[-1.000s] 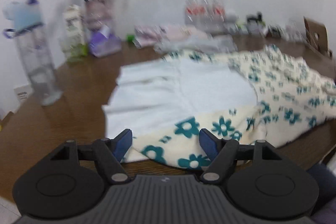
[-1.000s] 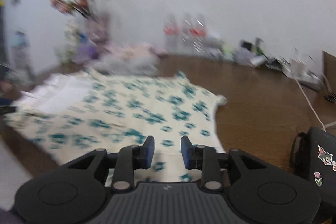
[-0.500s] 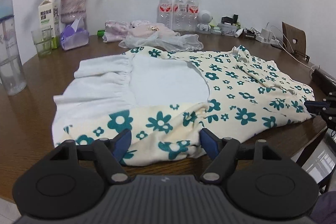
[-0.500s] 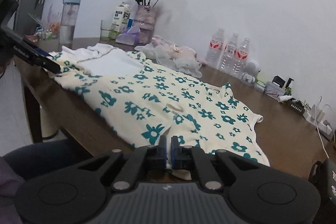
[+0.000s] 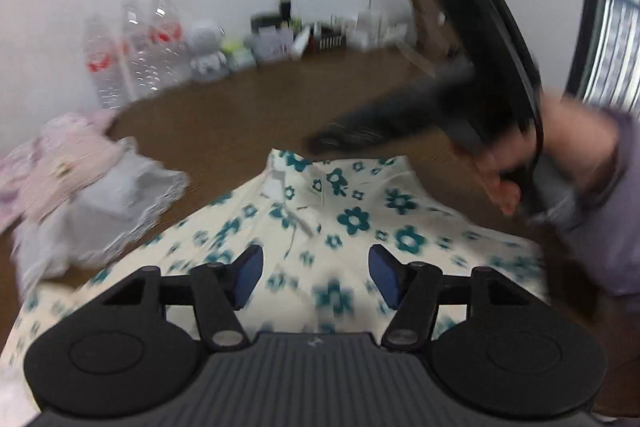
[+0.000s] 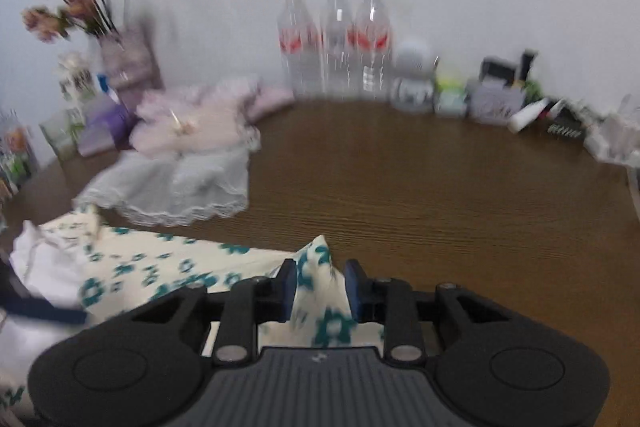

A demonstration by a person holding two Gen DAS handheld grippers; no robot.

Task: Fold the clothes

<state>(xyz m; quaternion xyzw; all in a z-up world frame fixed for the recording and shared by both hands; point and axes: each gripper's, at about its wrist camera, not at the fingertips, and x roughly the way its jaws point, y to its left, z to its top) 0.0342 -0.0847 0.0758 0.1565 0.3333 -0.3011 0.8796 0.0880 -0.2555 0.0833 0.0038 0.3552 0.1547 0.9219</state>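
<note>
Floral garment [image 5: 352, 223] on tabletop [image 6: 440, 195]
Left claw [image 5: 316, 273] apart, closing above it; right claw [image 6: 320, 287] opening, fabric corner between its jaws

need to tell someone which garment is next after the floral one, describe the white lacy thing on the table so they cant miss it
On the brown wooden table, look in front of the vase of dried flowers. A pale pink bundle lies there, and the white lacy garment spreads just nearer than it. Only this one has a scalloped lace edge.
</note>
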